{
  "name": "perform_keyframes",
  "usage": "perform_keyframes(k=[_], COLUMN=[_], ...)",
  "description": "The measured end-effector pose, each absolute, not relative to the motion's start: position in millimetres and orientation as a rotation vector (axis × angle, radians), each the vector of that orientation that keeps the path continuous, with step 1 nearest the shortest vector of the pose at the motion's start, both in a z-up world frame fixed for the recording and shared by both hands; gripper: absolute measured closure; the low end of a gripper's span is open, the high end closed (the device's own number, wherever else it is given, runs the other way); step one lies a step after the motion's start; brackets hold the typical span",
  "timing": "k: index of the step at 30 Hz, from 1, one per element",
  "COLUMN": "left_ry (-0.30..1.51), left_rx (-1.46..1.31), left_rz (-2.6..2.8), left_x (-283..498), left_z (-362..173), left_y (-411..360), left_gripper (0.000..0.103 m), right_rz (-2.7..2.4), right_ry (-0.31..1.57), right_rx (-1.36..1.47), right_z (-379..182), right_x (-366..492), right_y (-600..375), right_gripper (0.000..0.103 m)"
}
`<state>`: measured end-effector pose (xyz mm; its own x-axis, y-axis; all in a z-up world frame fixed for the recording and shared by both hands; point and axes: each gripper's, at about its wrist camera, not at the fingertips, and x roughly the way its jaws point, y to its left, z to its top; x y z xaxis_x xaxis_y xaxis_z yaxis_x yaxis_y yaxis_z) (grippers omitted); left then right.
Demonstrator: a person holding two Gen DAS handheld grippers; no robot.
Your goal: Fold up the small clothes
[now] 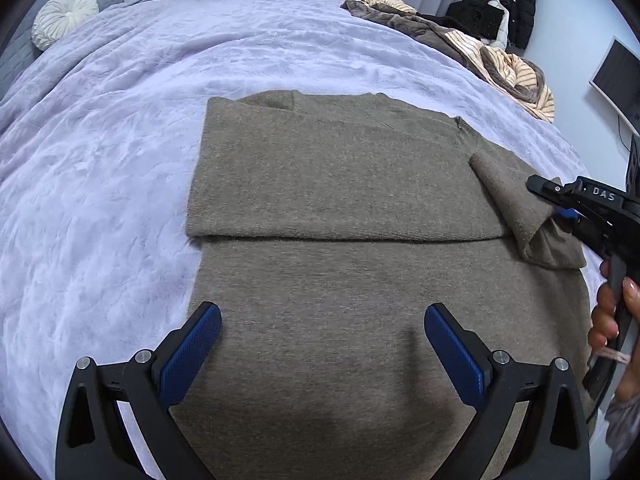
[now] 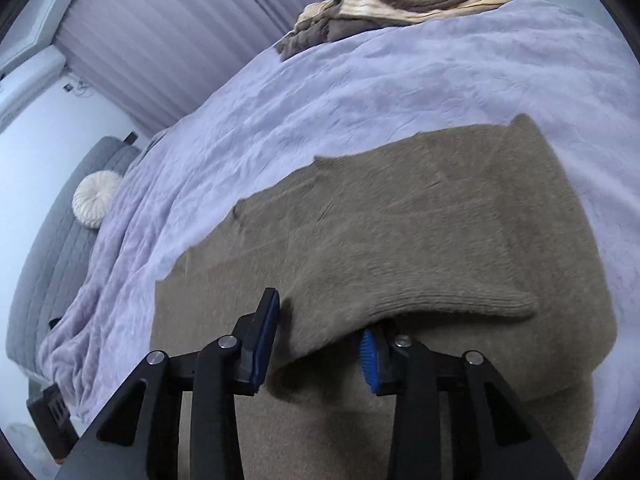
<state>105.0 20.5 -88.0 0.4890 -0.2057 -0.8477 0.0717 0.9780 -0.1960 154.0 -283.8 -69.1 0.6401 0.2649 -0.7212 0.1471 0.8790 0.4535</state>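
Note:
A brown knit sweater (image 1: 340,208) lies flat on the lilac bed cover (image 1: 100,160), with one sleeve folded across the body. My left gripper (image 1: 322,340) is open and empty, hovering over the sweater's lower part. My right gripper (image 1: 560,208) is at the sweater's right edge, by a lifted fold of sleeve (image 1: 516,208). In the right wrist view the right gripper (image 2: 320,340) has its jaws apart, with the sweater's sleeve fold (image 2: 400,300) lying between and over the pads (image 2: 368,356); the sweater (image 2: 400,220) fills the middle.
A heap of striped and brown clothes (image 1: 492,52) lies at the bed's far right corner and shows in the right wrist view (image 2: 400,0). A round white cushion (image 1: 64,16) rests against the grey headboard (image 1: 24,52). A dark jacket (image 1: 504,4) hangs by the wall.

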Motion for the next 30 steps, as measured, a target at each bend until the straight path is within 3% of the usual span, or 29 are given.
perform_keyframes(k=[5, 8, 10, 12, 15, 30], left_ry=[1.031, 1.032, 1.035, 1.039, 1.043, 1.142], left_rx=[-0.197, -0.213, -0.228, -0.241, -0.262, -0.316], left_rz=[-0.132, -0.121, -0.128, -0.136, -0.165, -0.342], left_x=[105.0, 106.7, 108.5, 110.5, 116.4, 212.5], left_z=[-86.0, -86.8, -87.7, -88.7, -88.9, -98.4], left_y=[39.9, 48.9, 53.1, 54.2, 51.2, 0.9], left_gripper=[0.001, 0.001, 0.001, 0.001, 0.001, 0.001], right_rz=[0.234, 0.341, 0.368, 0.383, 0.403, 0.225], right_ry=[0.838, 0.887, 0.931, 0.959, 0.954, 0.993], right_rx=[0.122, -0.047, -0.136, -0.176, -0.146, 0.47], right_z=[-40.2, -52.7, -68.1, -77.6, -75.0, -73.0], right_x=[160.8, 154.5, 150.1, 143.9, 135.2, 67.7], right_y=[-208.4, -158.0, -135.0, -126.3, -132.3, -280.6], right_gripper=[0.091, 0.091, 0.086, 0.071, 0.057, 0.056])
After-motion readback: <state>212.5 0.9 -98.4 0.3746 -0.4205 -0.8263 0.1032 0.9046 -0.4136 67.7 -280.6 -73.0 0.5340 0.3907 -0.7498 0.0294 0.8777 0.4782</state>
